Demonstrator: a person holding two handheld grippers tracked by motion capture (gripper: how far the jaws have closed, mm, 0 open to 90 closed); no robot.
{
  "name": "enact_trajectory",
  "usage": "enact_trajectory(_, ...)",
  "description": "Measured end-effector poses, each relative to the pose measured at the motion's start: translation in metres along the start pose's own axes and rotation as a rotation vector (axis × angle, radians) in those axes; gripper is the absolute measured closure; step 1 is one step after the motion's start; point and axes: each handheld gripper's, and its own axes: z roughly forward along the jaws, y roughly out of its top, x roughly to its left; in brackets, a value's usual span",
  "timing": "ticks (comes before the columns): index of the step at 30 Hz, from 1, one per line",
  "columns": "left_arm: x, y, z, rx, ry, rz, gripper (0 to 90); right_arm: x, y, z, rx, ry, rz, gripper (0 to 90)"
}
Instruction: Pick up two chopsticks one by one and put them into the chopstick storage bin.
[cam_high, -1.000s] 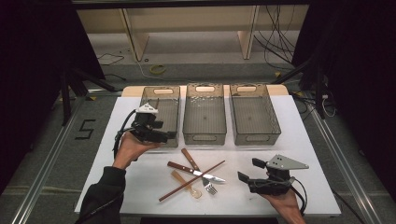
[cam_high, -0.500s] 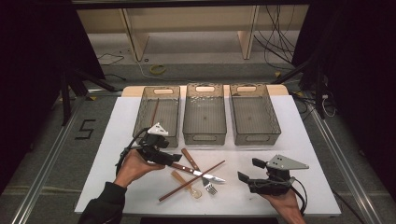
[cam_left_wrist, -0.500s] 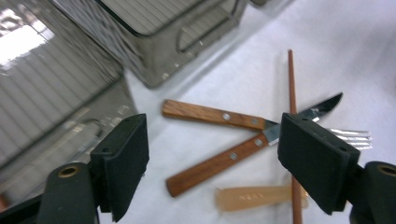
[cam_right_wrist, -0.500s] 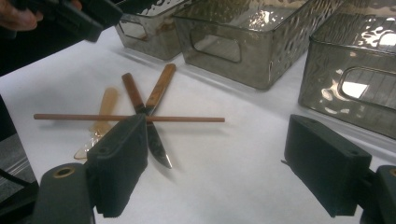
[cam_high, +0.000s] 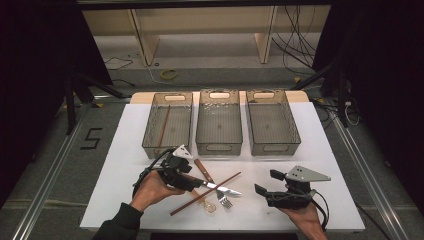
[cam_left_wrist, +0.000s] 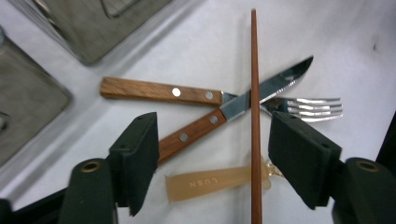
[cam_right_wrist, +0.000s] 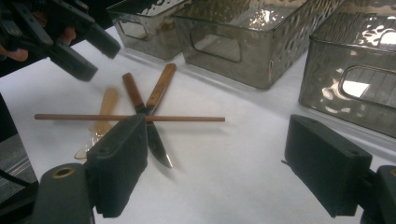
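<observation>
Sorted: one chopstick (cam_high: 163, 126) lies in the left bin (cam_high: 150, 141), beyond the left gripper (cam_high: 192, 184).
Left gripper: jaws apart, just been closing, the second chopstick (cam_left_wrist: 255, 116) between them, ungripped.
Remaining: knife (cam_left_wrist: 233, 107), fork (cam_left_wrist: 306, 106), plastic spoon (cam_left_wrist: 215, 181) under it.
Right gripper (cam_high: 264, 192): jaws apart, empty.

The right claw (cam_right_wrist: 215, 163) is hovering open over the white bench (cam_right_wrist: 233, 154). Beyond it, a brown chopstick (cam_right_wrist: 130, 118) is lying across a knife (cam_right_wrist: 149, 126) and fork handle (cam_right_wrist: 159, 86), with the left claw (cam_right_wrist: 88, 51) hanging above them.
</observation>
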Motion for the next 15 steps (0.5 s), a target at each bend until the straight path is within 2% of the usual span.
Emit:
enact_trajectory(3,-0.004,0.0,0.003,0.009,-0.016,0.008,41.3,0.0,0.0,0.0,0.002,0.002,-0.004,22.1)
enact_trajectory(7,-0.009,-0.001,0.012,0.047,-0.029,0.013,45.4,0.001,0.0,0.0,0.002,0.002,-0.005,22.2)
enact_trajectory(15,-0.018,-0.001,0.025,0.088,-0.051,0.041,53.1,0.001,0.0,0.0,0.001,0.003,-0.005,22.1)
